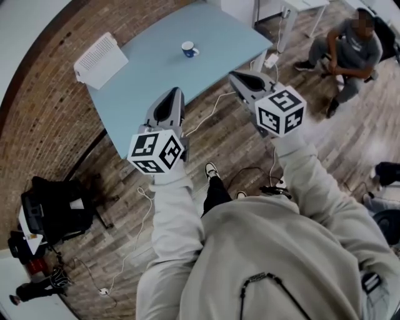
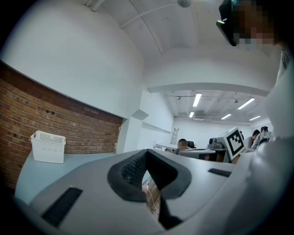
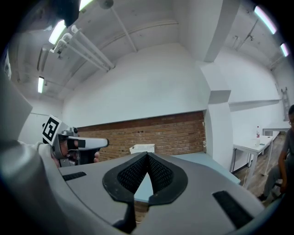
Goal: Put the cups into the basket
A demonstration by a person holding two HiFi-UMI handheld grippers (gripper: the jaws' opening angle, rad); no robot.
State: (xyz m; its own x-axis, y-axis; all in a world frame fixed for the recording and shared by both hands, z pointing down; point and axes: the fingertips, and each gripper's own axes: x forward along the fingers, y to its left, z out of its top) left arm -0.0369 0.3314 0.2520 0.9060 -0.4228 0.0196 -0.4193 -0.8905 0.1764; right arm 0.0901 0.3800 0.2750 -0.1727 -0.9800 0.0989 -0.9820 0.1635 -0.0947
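A blue and white cup stands alone near the far side of the light blue table. The white slotted basket sits at the table's left corner, by the brick wall; it also shows in the left gripper view as a basket and in the right gripper view. My left gripper hovers at the table's near edge, jaws shut and empty. My right gripper is held level to the right of it, off the table's near right side, also shut on nothing. Both are well short of the cup.
A person sits on a chair at the back right. White tables stand behind the blue one. Cables and a power adapter lie on the wooden floor. A black chair with bags is at the left.
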